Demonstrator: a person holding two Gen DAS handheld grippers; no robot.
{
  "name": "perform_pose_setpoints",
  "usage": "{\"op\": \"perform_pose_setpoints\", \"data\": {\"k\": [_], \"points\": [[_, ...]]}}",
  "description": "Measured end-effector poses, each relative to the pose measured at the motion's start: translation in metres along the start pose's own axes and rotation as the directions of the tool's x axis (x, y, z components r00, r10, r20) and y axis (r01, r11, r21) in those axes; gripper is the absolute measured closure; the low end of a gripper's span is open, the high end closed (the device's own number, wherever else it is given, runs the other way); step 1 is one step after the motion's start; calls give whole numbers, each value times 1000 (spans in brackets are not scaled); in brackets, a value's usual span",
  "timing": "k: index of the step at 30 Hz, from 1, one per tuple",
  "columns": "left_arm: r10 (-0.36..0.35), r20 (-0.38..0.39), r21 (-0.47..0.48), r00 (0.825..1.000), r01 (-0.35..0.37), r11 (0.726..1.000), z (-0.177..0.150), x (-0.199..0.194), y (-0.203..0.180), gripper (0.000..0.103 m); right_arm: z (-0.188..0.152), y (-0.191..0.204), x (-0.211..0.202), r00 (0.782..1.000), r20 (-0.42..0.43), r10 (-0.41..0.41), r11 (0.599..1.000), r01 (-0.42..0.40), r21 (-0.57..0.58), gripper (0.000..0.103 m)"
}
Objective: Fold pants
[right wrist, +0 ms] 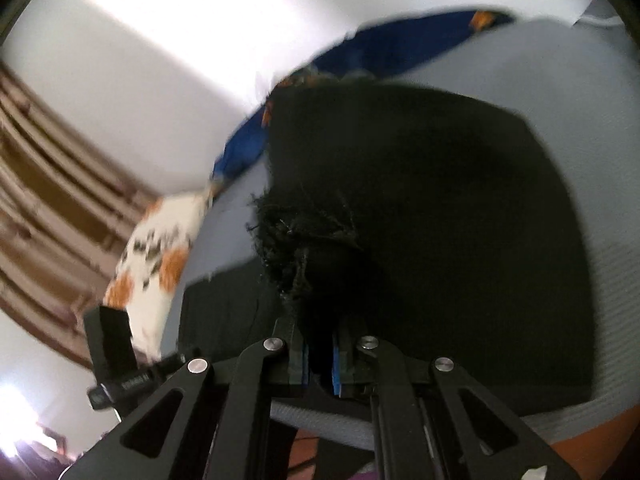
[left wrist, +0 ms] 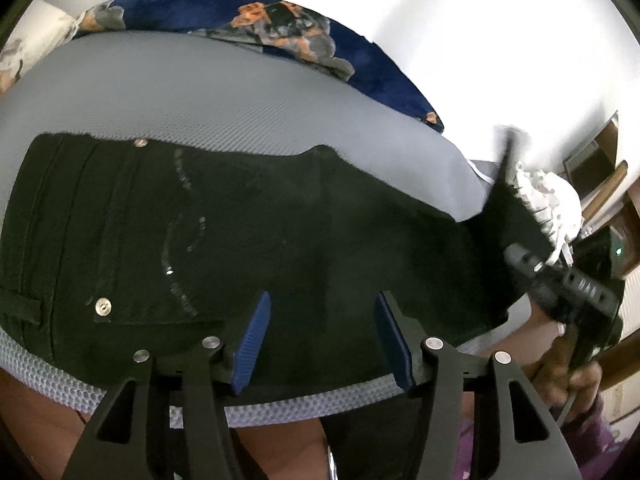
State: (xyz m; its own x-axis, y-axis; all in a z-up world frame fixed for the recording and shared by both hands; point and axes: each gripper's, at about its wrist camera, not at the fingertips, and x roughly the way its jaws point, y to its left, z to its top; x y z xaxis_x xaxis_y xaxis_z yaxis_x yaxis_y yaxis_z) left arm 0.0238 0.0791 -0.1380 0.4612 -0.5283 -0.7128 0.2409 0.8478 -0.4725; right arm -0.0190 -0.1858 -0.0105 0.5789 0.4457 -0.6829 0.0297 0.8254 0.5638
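— Lying spread across the grey mesh mattress (left wrist: 224, 92): black pants (left wrist: 248, 216), waistband end toward the left of the left wrist view, silver button (left wrist: 103, 306) and rivet (left wrist: 140, 143) catching the light near the fly.

— And the left gripper (left wrist: 320, 336)?

— Hovering above the near edge of the pants, blue-padded fingers (left wrist: 253, 344) spread apart, nothing pinched between them, dark cloth only underneath.

— Right gripper (right wrist: 319, 360)?

— Fingers pressed nearly together, pinching a frayed black hem of the pants (right wrist: 420, 208); loose threads sticking up just beyond the tips. Seen also from the left wrist view at the far right, blurred, with the leg end lifted off the mattress and a hand (left wrist: 576, 380) wrapped around the handle.

— Leg end raised, then?

— Raised and draped, yes; the rest of the leg flat on the mattress (right wrist: 600, 120). How far over the other layer, cannot tell through the blur.

— Anything else around?

— Dark blue floral bedding (left wrist: 280, 28) bunched along the far side of the mattress, a white cloth with orange flowers (right wrist: 156, 264) beside it, white crumpled fabric (left wrist: 548, 200) near the lifted leg, pale wall (left wrist: 480, 20) behind.
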Motion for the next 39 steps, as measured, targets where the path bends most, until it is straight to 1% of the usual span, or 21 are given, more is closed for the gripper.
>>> {"op": "perform_pose_setpoints", "data": {"k": [3,5,6,9,14,17,19,20,21,22,23,24,25,26,27,29,30,34,35,37,39], "points": [[2,-10,-9,1000,-2,1000,-1,2,7,47,-19,7,38,996,-86,-25,999,23,-26,95],[-2,-19,-19,1000,1,1000,-1,3,10,47,-29,9,53,991,-121,-57,997,51,-58,95],[-5,-21,-23,1000,4,1000,-1,3,11,47,-29,8,56,989,-129,-69,996,61,-69,95],[-8,-21,-27,1000,7,1000,-1,2,14,47,-26,5,50,992,-117,-49,998,43,-53,95],[-11,-22,-25,1000,10,1000,0,3,13,47,-18,22,45,995,-86,-47,993,38,-111,95],[-6,-34,-22,999,5,1000,0,5,13,47,-27,22,60,989,-133,-67,989,48,-143,93],[-6,-39,-26,999,5,1000,1,6,14,47,-33,20,68,984,-166,-64,987,37,-158,87],[-5,-38,-27,999,4,1000,1,6,14,47,-35,19,67,984,-172,-43,989,17,-148,84],[-3,-37,-27,999,2,1000,3,7,14,47,-34,17,64,982,-189,23,992,-46,-116,81],[-1,-34,-27,999,0,1000,4,6,13,47,-33,16,61,978,-198,64,992,-84,-95,75],[-2,-33,-27,999,1,1000,4,5,13,47,-31,15,55,974,-196,113,989,-128,-70,73],[-4,-32,-27,999,3,1000,5,5,13,47,-28,13,48,970,-188,155,985,-167,-48,69],[-5,-32,-24,999,4,1000,5,5,12,47,-24,7,40,963,-175,206,977,-212,-15,68],[-5,-29,-18,1000,5,1000,6,4,10,47,-20,3,34,959,-164,231,973,-232,10,67],[-6,-27,-12,1000,6,1000,6,3,9,47,-14,-7,24,960,-125,249,968,-246,44,66],[-8,-29,4,1000,8,1000,7,4,5,46,-2,-22,13,966,-68,249,966,-243,83,60],[-11,-29,11,1000,11,1000,7,5,2,46,3,-27,12,969,-61,239,968,-233,93,58],[-14,-37,26,999,15,1000,9,8,-3,45,11,-41,21,960,-53,276,952,-266,153,57],[-14,-39,29,999,15,999,10,8,-4,45,10,-38,28,957,-67,281,952,-270,146,57],[-8,-40,34,999,10,999,11,9,-5,45,2,-30,46,958,-120,261,963,-250,104,57],[-4,-40,31,999,5,999,11,8,-5,45,-13,-25,64,946,-194,258,966,-246,82,57]]}}
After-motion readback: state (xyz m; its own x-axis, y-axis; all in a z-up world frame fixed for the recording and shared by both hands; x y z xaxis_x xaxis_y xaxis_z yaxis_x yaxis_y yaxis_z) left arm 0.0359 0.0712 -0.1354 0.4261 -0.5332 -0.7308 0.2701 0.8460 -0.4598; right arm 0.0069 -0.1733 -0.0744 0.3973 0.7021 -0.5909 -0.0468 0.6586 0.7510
